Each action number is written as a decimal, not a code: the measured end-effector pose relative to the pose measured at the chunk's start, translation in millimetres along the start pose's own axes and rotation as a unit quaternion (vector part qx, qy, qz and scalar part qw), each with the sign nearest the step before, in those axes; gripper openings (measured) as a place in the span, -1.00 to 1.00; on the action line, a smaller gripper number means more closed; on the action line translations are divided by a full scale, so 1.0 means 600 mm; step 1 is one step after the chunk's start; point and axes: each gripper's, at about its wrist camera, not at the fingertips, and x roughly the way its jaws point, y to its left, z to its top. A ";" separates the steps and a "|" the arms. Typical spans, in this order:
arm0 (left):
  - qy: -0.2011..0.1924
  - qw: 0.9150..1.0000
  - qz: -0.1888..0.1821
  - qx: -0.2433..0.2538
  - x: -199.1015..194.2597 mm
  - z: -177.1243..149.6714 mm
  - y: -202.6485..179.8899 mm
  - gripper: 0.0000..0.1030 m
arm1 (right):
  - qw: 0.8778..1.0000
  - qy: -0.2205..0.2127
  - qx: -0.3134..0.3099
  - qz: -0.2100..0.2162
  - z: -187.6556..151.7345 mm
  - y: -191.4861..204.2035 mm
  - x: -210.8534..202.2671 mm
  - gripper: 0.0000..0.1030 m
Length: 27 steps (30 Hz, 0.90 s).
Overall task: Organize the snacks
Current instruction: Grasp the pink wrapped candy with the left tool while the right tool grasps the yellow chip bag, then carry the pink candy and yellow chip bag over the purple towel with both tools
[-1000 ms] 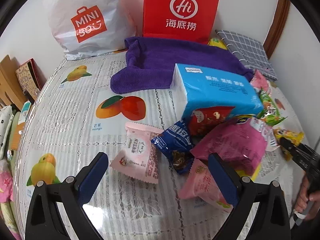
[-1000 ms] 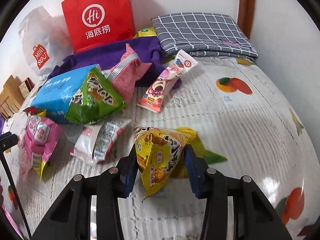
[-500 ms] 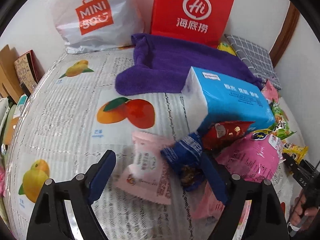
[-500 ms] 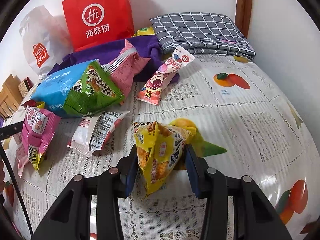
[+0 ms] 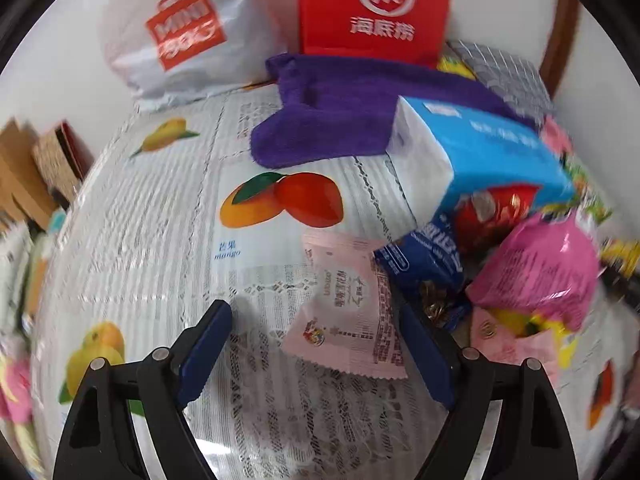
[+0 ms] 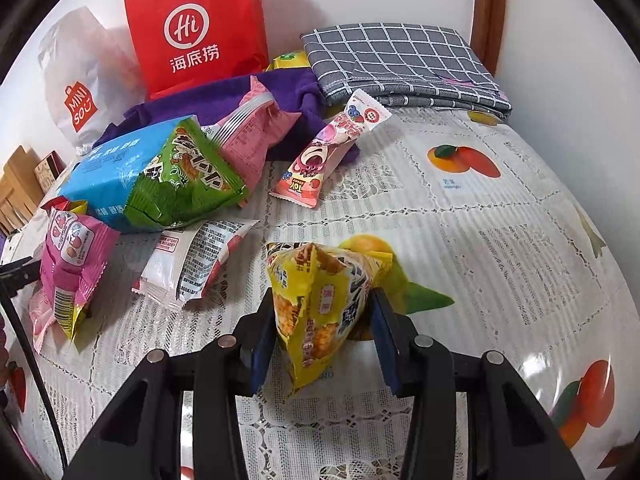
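The worktop (image 6: 500,240) is the largest thing here, covered with a lace-patterned sheet printed with mangoes and other fruit. At its far edge, against the wall, stand a red paper bag (image 6: 200,28) and a white plastic shopping bag (image 6: 80,88). A folded grey checked cloth (image 6: 400,64) lies at the far right. A purple towel (image 5: 360,108) sprawls in front of the red bag.

A blue tissue pack (image 5: 492,156) lies just in front of the towel, with snacks heaped against it. In the right wrist view a green snack bag (image 6: 188,180) leans on the pack. A pink bag (image 6: 252,136) sits behind it, and a pink strawberry-print stick packet (image 6: 320,156) lies to its right, partly on the towel. A white packet (image 6: 192,260) lies flat below the green bag, and a magenta bag (image 6: 72,256) sits at the left.

The right gripper (image 6: 324,340) is closed at a narrow width on a yellow snack bag (image 6: 320,304); both pads press its sides, just above the worktop.

The left gripper (image 5: 316,352) has its jaws closing around a pale pink packet (image 5: 352,308) that lies flat on the worktop. The packet sits between the jaws, nearer the right one, and the pads are not yet squeezing it. Just to its right lie a dark blue packet (image 5: 428,260) and a red packet (image 5: 492,216).
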 end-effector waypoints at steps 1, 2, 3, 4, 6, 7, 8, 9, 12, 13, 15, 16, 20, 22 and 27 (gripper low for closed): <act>-0.008 1.000 0.000 0.007 -0.002 -0.001 -0.004 0.45 | 1.000 0.000 0.000 0.000 0.000 0.000 0.000 -0.13; -0.010 1.000 -0.010 0.012 -0.004 0.000 -0.008 0.23 | 1.000 -0.001 0.001 0.001 0.000 0.000 -0.001 -0.14; -0.010 1.000 -0.016 0.014 -0.006 0.001 -0.009 -0.05 | 1.000 -0.002 0.003 0.002 0.000 -0.001 -0.001 -0.14; -0.010 1.000 -0.022 0.016 -0.008 0.002 -0.011 -0.15 | 1.000 -0.004 0.006 0.003 -0.001 -0.003 -0.003 -0.18; -0.009 1.000 -0.023 0.020 -0.012 0.003 -0.012 -0.27 | 1.000 -0.009 0.012 0.004 -0.002 -0.007 -0.008 -0.21; -0.009 0.999 -0.024 0.020 -0.014 0.003 -0.012 -0.32 | 1.000 -0.010 0.012 0.000 -0.004 -0.007 -0.011 -0.22; -0.009 0.999 -0.027 0.018 -0.017 0.002 -0.009 -0.34 | 1.000 -0.008 0.010 -0.006 -0.005 -0.006 -0.015 -0.22; -0.007 0.999 -0.029 0.014 -0.021 0.000 -0.005 -0.35 | 1.000 -0.007 0.009 -0.010 -0.008 -0.005 -0.021 -0.22; -0.001 1.000 -0.030 -0.011 -0.030 -0.008 0.014 -0.35 | 1.000 -0.009 0.011 -0.004 -0.011 -0.003 -0.042 -0.23; -0.002 0.999 -0.033 -0.016 -0.035 -0.010 0.019 -0.35 | 1.000 -0.012 0.011 -0.003 -0.012 -0.001 -0.051 -0.23; -0.006 0.999 -0.037 -0.024 -0.049 -0.016 0.026 -0.35 | 1.000 -0.018 0.012 -0.005 -0.012 0.003 -0.069 -0.23; -0.009 0.999 -0.037 -0.027 -0.059 -0.019 0.027 -0.35 | 1.000 -0.021 0.014 -0.004 -0.012 0.004 -0.077 -0.23; -0.021 0.999 -0.041 -0.028 -0.092 -0.021 0.022 -0.35 | 0.999 -0.027 0.022 0.013 -0.011 0.020 -0.104 -0.23; -0.027 0.998 -0.045 -0.025 -0.110 -0.021 0.013 -0.35 | 0.999 -0.028 0.019 0.016 -0.010 0.030 -0.113 -0.23; -0.037 0.997 -0.070 -0.024 -0.148 -0.014 -0.018 -0.35 | 0.999 -0.037 0.004 0.022 -0.004 0.061 -0.147 -0.23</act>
